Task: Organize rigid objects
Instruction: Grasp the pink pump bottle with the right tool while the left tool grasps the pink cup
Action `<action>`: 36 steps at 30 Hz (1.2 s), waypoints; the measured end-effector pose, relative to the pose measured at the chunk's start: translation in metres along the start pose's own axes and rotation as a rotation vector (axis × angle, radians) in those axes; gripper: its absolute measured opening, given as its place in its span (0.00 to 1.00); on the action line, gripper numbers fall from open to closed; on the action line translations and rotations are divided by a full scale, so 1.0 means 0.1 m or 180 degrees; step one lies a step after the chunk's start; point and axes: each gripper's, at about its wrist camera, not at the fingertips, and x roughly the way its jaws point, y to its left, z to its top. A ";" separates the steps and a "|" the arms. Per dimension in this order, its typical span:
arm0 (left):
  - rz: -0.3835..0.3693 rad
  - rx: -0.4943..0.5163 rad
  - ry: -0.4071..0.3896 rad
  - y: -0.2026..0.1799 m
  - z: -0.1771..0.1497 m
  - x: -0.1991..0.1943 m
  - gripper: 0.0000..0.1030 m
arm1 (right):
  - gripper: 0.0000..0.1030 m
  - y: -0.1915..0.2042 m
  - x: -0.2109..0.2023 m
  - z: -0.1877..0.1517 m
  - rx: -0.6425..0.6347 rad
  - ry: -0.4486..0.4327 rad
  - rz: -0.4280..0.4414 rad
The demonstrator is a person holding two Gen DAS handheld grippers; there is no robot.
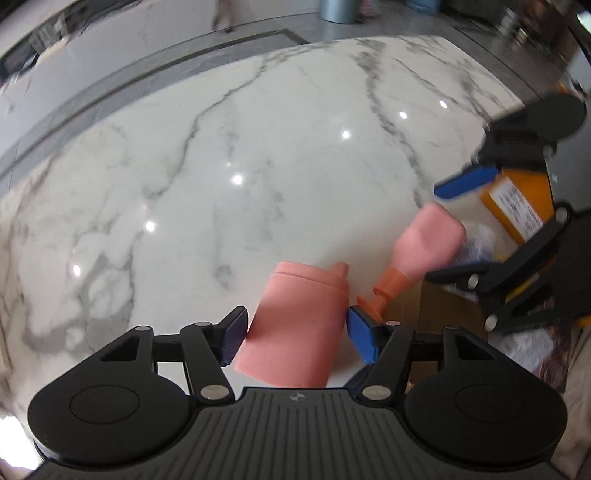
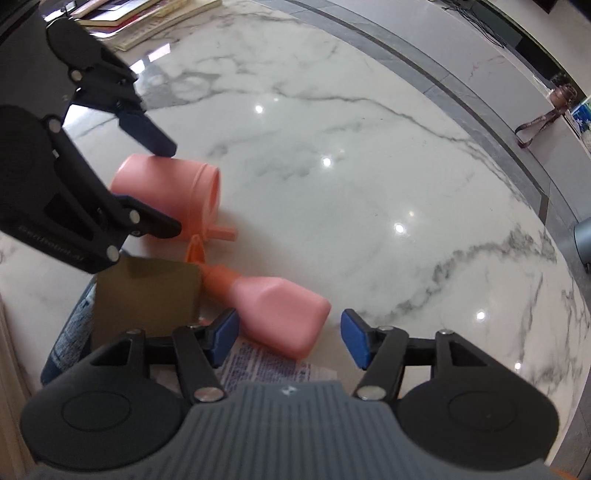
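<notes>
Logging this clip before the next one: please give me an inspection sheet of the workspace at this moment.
Surface: glossy white marble table with grey veins.
Job's things: pink cup lying on its side; pink bottle with an orange nozzle, also lying down.
Clutter: orange box with a label, brown card, printed packet, books at the far edge.
Grippers: left gripper open, the cup between its pads, no press visible; right gripper open around the bottle's base.
Cables: thin dark cables on the far counter.
Surroundings: grey-bordered floor, grey bin, strap on the ledge.
</notes>
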 end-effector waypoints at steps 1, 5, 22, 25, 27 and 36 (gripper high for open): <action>-0.0002 -0.0091 0.0001 0.03 0.00 0.00 0.68 | 0.63 -0.05 0.02 0.03 0.0117 -0.0006 0.0059; 0.0162 -0.0404 0.0028 0.18 0.01 0.00 0.66 | 0.63 -0.24 0.09 0.10 0.0629 -0.0024 0.0179; 0.0150 -0.0705 0.0353 0.38 0.11 0.16 0.67 | 0.54 -0.37 0.34 0.51 0.0686 0.0118 0.0219; 0.0084 -0.0798 0.0321 0.40 0.10 0.14 0.61 | 0.47 -0.42 0.45 0.51 0.0816 0.0169 0.0296; 0.0066 -0.0886 0.0281 0.42 0.08 0.10 0.60 | 0.35 -0.43 0.48 0.48 0.0944 0.0181 0.0327; 0.0230 -0.1060 -0.0515 0.07 -0.28 -0.49 0.59 | 0.26 -0.30 -0.14 -0.02 0.1217 -0.0463 0.0124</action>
